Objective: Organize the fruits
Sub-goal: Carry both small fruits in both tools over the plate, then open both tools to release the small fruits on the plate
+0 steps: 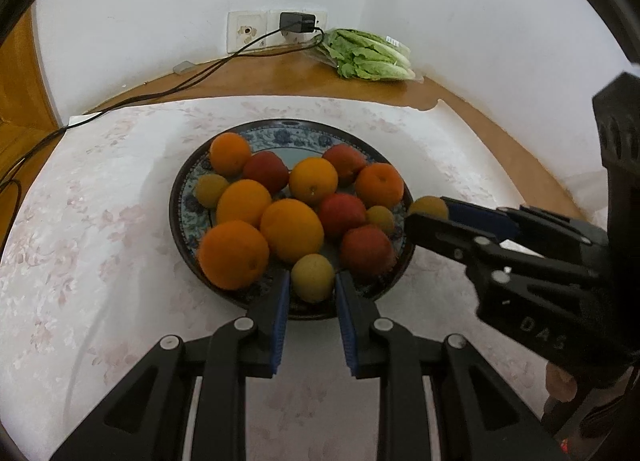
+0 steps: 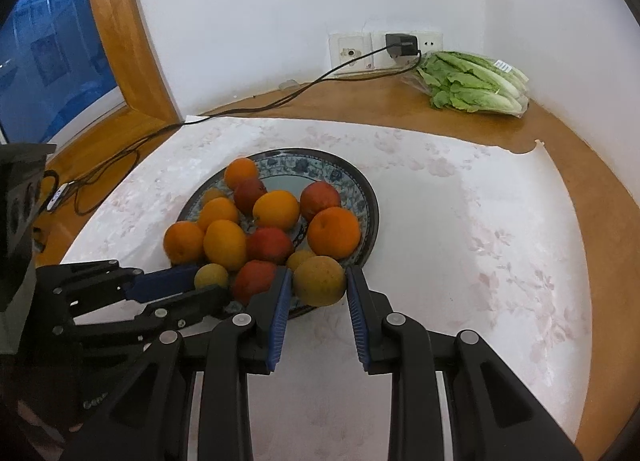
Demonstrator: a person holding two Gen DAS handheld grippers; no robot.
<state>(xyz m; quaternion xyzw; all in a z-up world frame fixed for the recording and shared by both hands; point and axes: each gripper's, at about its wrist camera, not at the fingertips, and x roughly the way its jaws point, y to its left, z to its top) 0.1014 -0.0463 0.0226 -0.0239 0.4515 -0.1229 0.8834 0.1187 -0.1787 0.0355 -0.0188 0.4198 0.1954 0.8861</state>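
Wooden tabletop [image 2: 560,165] runs under a pale flowered cloth [image 2: 500,229], with a window frame [image 2: 116,41] at the far left in the right wrist view and a black cable [image 2: 132,145] trailing across the wood towards a wall socket [image 2: 384,49] with a black charger plugged in. On the cloth sits a dark-rimmed blue patterned plate [image 1: 276,133] piled with oranges, red fruits and small yellow-green fruits.

At the plate's left edge in the left wrist view lies a large orange [image 1: 234,255], with another orange [image 1: 292,229] beside it towards the middle. The left claw [image 1: 313,281] is closed narrowly on a small yellow-green fruit [image 1: 313,277] at the plate's near rim, its blue pads pressing on either side of it; the right wrist view shows the same fruit [image 2: 211,276] at that claw's tips. Just right of it lies a red fruit [image 1: 366,249].

Further right, the right claw [image 2: 318,285] is clamped on a larger yellow-green fruit [image 2: 319,280] at the plate's near right edge, pads against both sides; whether it rests on the rim or is clear of it I cannot tell. In the far right corner a bagged lettuce [image 2: 476,81] lies on the bare wood against the wall.
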